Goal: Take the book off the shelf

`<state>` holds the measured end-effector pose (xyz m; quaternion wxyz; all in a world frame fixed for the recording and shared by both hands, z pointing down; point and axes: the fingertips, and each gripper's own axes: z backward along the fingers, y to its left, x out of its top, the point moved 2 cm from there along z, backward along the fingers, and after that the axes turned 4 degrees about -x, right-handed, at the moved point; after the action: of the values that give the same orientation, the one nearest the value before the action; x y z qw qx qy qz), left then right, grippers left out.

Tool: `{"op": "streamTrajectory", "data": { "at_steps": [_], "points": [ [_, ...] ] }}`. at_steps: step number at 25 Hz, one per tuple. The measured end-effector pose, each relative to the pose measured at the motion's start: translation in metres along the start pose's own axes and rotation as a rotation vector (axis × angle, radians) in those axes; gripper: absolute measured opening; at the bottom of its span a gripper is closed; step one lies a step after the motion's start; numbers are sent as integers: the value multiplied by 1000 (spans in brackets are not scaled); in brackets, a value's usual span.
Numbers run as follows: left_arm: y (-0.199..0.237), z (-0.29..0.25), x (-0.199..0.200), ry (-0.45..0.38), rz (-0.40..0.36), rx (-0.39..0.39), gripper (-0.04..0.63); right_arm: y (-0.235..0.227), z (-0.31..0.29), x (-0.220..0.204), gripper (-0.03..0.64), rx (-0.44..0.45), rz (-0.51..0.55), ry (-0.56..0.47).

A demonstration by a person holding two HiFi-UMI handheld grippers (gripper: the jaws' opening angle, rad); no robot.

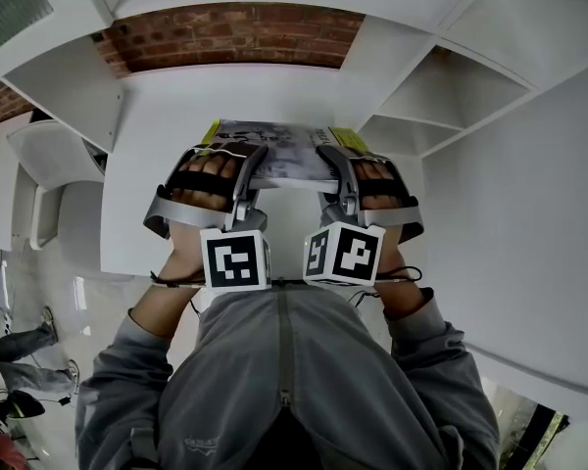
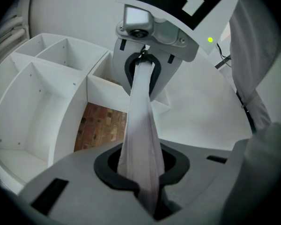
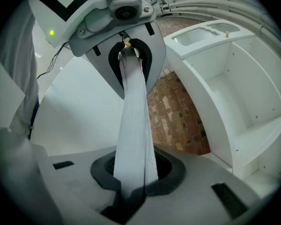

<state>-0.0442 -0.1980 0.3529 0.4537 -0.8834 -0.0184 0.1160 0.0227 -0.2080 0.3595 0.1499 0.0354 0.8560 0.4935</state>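
A thin book (image 1: 274, 153) with a grey pictured cover and a yellow-green edge lies flat between my two grippers, in front of the white shelf. My left gripper (image 1: 250, 176) is shut on its left side and my right gripper (image 1: 338, 176) is shut on its right side. In the left gripper view the book (image 2: 140, 139) runs edge-on from my left gripper (image 2: 143, 184) to the right gripper (image 2: 152, 46) opposite. The right gripper view mirrors this: the book (image 3: 133, 125) stretches from my right gripper (image 3: 131, 182) to the left gripper (image 3: 122, 27).
White shelf compartments (image 1: 441, 96) open at the right, with more cubbies (image 2: 42, 93) in the left gripper view. A red brick wall (image 1: 235, 32) shows behind the shelf. A white surface (image 1: 137, 213) lies below the book and a white chair (image 1: 49, 164) stands at the left.
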Motion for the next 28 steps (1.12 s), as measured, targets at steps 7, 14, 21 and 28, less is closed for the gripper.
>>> {"op": "streamTrajectory", "data": {
  "at_steps": [7, 14, 21, 28],
  "points": [
    [-30, -21, -10, 9, 11, -64, 75, 35, -20, -7, 83, 67, -21, -2],
    [-58, -39, -17, 4, 42, -143, 75, 63, -33, -13, 83, 147, -50, 22],
    [-83, -60, -26, 22, 48, -199, 75, 92, -51, -20, 83, 222, -62, 31],
    [-112, -78, -29, 29, 83, -266, 75, 123, -65, -29, 83, 286, -72, 29]
  ]
}}
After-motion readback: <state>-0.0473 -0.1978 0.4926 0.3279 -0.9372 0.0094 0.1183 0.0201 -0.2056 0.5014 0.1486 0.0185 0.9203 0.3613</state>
